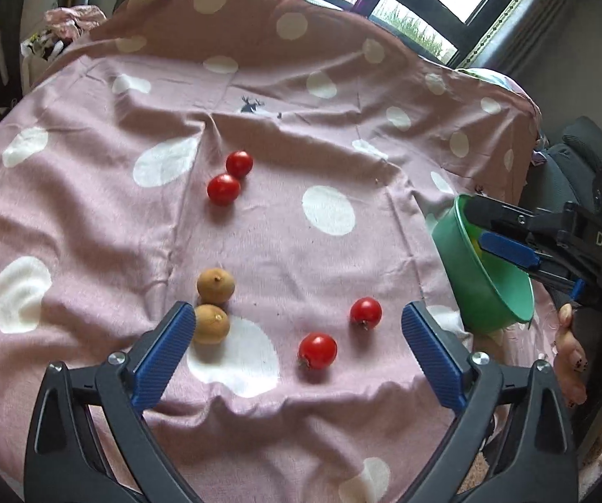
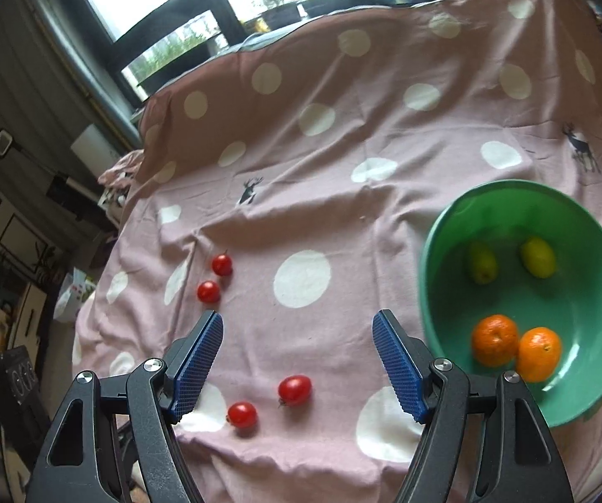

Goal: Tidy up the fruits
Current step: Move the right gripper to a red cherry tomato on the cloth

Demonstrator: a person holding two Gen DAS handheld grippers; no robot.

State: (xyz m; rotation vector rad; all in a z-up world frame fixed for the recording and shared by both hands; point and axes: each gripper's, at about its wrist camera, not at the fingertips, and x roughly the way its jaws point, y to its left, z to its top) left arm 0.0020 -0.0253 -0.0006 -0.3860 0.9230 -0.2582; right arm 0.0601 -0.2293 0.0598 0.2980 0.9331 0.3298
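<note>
Four small glossy red tomatoes lay loose on the pink polka-dot cloth [image 1: 91, 193] covering the desk: one pair [image 1: 229, 178] at 12 o'clock from the left gripper [image 1: 298, 327], the other pair [image 1: 340, 333] between its wide-spread jaws. Two round tan fruits [image 1: 213, 306] sat at its 10 o'clock. The right gripper [image 2: 298, 360] also gaped, empty. The green plastic bowl [image 2: 594, 226] held two oranges [image 2: 516, 346]. The tomatoes looked light, slick and easily bruised, so a gentle pinch across the middle seemed best.

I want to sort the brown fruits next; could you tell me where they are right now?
In the left wrist view, the two brown fruits lie touching on the cloth, beside the left gripper's left finger, left of the near tomatoes.
</note>
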